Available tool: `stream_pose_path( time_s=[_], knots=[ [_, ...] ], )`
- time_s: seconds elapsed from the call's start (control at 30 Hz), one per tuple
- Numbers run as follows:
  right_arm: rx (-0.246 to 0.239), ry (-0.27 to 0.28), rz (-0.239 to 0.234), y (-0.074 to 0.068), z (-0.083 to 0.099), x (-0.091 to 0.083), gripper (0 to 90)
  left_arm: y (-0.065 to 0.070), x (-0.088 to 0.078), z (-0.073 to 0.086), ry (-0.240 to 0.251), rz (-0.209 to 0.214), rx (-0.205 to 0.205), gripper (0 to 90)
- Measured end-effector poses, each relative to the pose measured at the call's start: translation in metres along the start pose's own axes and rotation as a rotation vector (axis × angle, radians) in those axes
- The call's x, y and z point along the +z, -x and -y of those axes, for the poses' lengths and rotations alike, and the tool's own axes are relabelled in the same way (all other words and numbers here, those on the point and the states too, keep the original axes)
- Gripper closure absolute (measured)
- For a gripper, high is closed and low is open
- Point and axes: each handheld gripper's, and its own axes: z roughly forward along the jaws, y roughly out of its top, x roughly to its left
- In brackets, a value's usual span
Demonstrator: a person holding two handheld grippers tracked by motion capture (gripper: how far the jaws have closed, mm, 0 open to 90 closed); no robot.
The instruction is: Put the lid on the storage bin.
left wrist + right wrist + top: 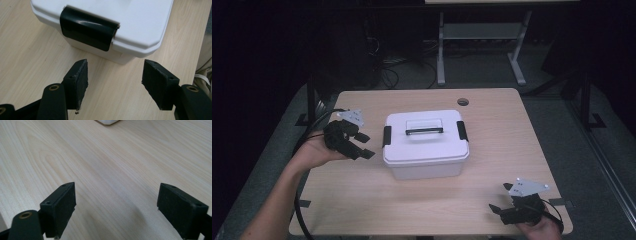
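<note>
The left gripper [364,145] has its jaws wide, aimed at the black clip [87,32] on the white box [426,145], probably to unclip it, while the right gripper [497,210] waits wide apart, holding nothing.

High view: dim, soft in detail; surroundings fall to near black, light from overhead on the table [492,150] alone. White box [426,145] brightest item — lid slightly washed out, faint shadow at its base.
Left gripper view: even, bright light; small glare streak on the black latch [87,32]; near pads slightly soft.
Right gripper view: wood grain sharp mid-frame — a diffuse shadow between the jaws, far edge blurred.
</note>
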Motion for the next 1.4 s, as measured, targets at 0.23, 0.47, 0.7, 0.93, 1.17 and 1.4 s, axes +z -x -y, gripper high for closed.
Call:
stream_pose_path(
  time_s=[0.23, 0.47, 0.7, 0.93, 1.17, 1.4],
  knots=[
    [-0.006, 0.001, 0.002, -0.001, -0.001, 0.000, 15.0, 0.002, 0.000, 0.009, -0.001, -0.004, -0.006, 37.0],
    [-0.005, -0.002, 0.003, -0.001, -0.001, 0.001, 15.0, 0.004, 0.001, 0.016, 0.006, -0.006, -0.011, 36.8],
    [-0.011, -0.011, 0.003, -0.002, -0.002, 0.003, 15.0, 0.006, 0.002, 0.023, 0.018, -0.008, -0.020, 36.6],
    [-0.014, -0.014, 0.006, -0.003, -0.001, 0.002, 15.0, 0.008, 0.004, 0.034, 0.022, -0.011, -0.029, 36.1],
    [-0.021, -0.020, 0.006, -0.005, -0.001, 0.003, 15.0, 0.010, 0.005, 0.045, 0.023, -0.024, -0.040, 35.8],
    [-0.017, -0.023, 0.004, -0.006, -0.001, 0.004, 15.0, 0.013, 0.008, 0.058, 0.015, -0.030, -0.054, 35.4]
  ],
)
